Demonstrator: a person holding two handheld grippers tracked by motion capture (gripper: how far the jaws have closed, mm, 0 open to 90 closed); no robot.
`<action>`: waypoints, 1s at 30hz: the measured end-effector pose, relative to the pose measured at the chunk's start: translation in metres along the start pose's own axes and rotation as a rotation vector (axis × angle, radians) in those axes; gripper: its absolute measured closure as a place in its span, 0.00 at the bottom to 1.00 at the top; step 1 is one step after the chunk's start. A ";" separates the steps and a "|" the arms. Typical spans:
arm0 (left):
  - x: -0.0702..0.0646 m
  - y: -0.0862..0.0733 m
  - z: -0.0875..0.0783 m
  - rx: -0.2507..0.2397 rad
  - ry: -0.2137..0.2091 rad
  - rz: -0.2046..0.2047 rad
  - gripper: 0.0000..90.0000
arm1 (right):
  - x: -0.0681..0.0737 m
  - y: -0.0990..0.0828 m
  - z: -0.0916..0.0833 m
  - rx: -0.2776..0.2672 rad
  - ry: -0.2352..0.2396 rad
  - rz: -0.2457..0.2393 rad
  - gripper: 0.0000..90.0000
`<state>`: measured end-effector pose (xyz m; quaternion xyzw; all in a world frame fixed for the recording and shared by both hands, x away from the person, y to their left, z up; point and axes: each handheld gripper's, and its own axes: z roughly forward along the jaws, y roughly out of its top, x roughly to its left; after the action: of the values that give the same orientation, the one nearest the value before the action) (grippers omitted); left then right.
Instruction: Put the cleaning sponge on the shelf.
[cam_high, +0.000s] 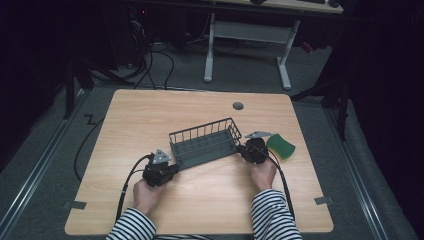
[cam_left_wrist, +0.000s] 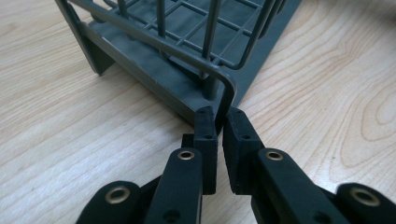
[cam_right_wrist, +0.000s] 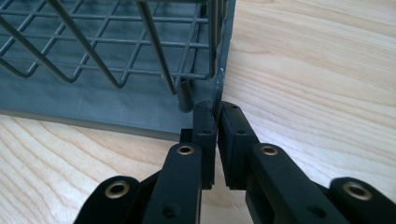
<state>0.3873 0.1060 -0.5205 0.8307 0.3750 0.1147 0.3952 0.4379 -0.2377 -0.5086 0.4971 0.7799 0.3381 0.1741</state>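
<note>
A dark grey wire rack with a solid tray base lies on the wooden table, slanting from lower left to upper right. My left gripper holds its near left corner; in the left gripper view the jaws are shut on the rack's corner rim. My right gripper holds the right end; in the right gripper view the jaws pinch the corner edge of the rack.
A green sponge lies just right of the right gripper. A round cable hole sits near the table's far edge. Beyond the table stands a white desk frame with cables on the floor.
</note>
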 end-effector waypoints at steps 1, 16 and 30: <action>-0.002 0.001 0.001 0.004 -0.002 0.009 0.94 | -0.001 -0.001 -0.002 0.006 -0.002 0.003 0.95; -0.036 0.009 0.015 0.015 -0.096 0.093 0.95 | -0.025 -0.039 -0.039 0.001 -0.024 0.034 0.95; -0.044 0.006 0.016 0.003 -0.107 0.114 0.87 | -0.032 -0.069 -0.055 0.028 -0.084 0.040 0.96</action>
<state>0.3678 0.0631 -0.5219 0.8562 0.3056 0.0918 0.4064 0.3731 -0.3052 -0.5197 0.5288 0.7665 0.3094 0.1927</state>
